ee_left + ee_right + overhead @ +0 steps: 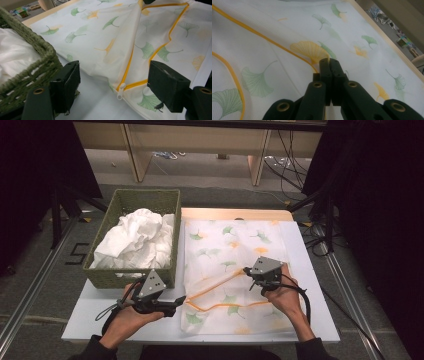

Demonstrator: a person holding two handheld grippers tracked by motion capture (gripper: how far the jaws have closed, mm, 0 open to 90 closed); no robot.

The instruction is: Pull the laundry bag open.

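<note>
cover: leaf-print pillow cover [235,265] flat on worktop [310,285] beside basket [110,220] | right gripper [329,61] clenched on its yellow-zipped edge, lifting it | left gripper [113,82] released near zipper pull [121,90] | risk: thin fabric slipping out (small pinch), opening dropping shut

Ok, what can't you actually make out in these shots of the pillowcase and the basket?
- Basket bottom: high view, the white cloth piled inside covers it.
- Inside the pillowcase: high view, its top layer hides what lies under the zip opening.
- Fabric pinched by the right tool: right gripper view, the shut jaws cover it.
</note>
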